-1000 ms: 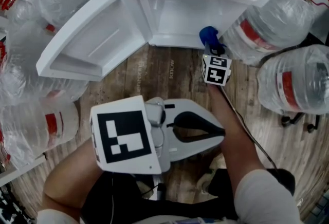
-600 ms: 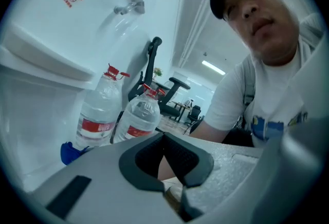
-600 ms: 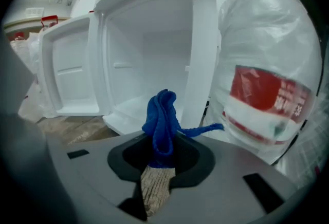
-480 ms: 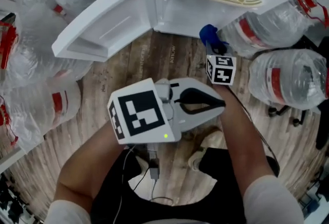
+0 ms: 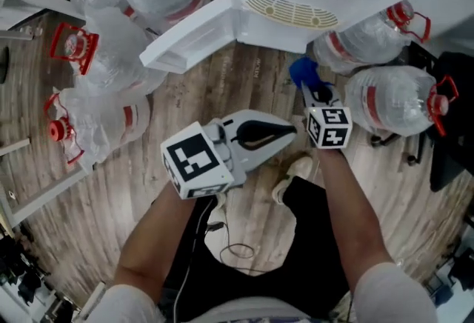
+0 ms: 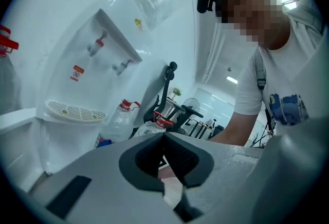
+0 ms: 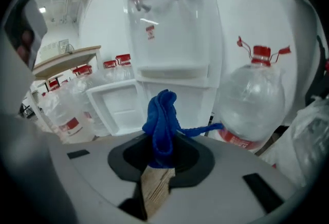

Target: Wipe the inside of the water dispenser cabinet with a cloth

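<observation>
Right gripper pinches the blue cloth before the water dispenser. Its cabinet door hangs open; left gripper alongside.

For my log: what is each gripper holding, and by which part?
Right gripper clamps the blue cloth by one bunched end; left gripper is shut and empty.

blue cloth is sitting bunched up, pinched in the right gripper and sticking out past the tips, just in front of the cabinet, not touching. white cabinet is standing upright, door hanging wide open leftward.
</observation>
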A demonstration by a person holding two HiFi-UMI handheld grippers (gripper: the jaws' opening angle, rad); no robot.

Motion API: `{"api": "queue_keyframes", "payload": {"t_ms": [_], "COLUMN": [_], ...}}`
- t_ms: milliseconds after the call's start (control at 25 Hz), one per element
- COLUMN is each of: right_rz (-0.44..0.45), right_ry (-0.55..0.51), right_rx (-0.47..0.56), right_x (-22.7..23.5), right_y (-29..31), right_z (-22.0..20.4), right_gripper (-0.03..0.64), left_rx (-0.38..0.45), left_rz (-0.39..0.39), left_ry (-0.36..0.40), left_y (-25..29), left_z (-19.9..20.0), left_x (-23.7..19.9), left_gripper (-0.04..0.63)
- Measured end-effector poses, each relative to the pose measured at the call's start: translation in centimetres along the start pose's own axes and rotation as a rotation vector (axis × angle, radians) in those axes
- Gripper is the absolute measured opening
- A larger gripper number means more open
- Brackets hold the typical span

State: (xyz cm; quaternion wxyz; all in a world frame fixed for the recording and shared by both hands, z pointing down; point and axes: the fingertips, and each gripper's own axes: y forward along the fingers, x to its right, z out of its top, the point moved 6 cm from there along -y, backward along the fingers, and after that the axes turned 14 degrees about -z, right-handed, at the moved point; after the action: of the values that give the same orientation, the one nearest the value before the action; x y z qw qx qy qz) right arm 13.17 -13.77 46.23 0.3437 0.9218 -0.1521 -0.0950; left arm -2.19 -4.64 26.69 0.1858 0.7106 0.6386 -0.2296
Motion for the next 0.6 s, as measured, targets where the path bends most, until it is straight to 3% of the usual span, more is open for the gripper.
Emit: {"api": "queue_keyframes", "payload": {"t_ms": [200, 440, 600], "right_rz": [0.093, 0.209, 0.186], "right_ry": [-0.012, -0.054, -0.017], "right_rx": [-0.029, -0.007, 0.032], "right_x": [-1.2, -5.8, -8.0], "right_y": [-13.3, -30.1, -38.5], "right_z": [6.6, 17.1, 22.5], "right_gripper": [0.083, 0.084, 0.084], "left_rx": [-0.031, -0.044, -0.062], "left_rz": [0.067, 0.004, -0.018], "left_ry": [-0.025, -0.019, 0.014], "left_y": [-0.9, -3.7, -6.4], "left_z": [7.3, 17.5, 22.9], "left_x": [9.7, 22.0, 28.2], "left_gripper": [-0.002, -0.002, -0.002]}}
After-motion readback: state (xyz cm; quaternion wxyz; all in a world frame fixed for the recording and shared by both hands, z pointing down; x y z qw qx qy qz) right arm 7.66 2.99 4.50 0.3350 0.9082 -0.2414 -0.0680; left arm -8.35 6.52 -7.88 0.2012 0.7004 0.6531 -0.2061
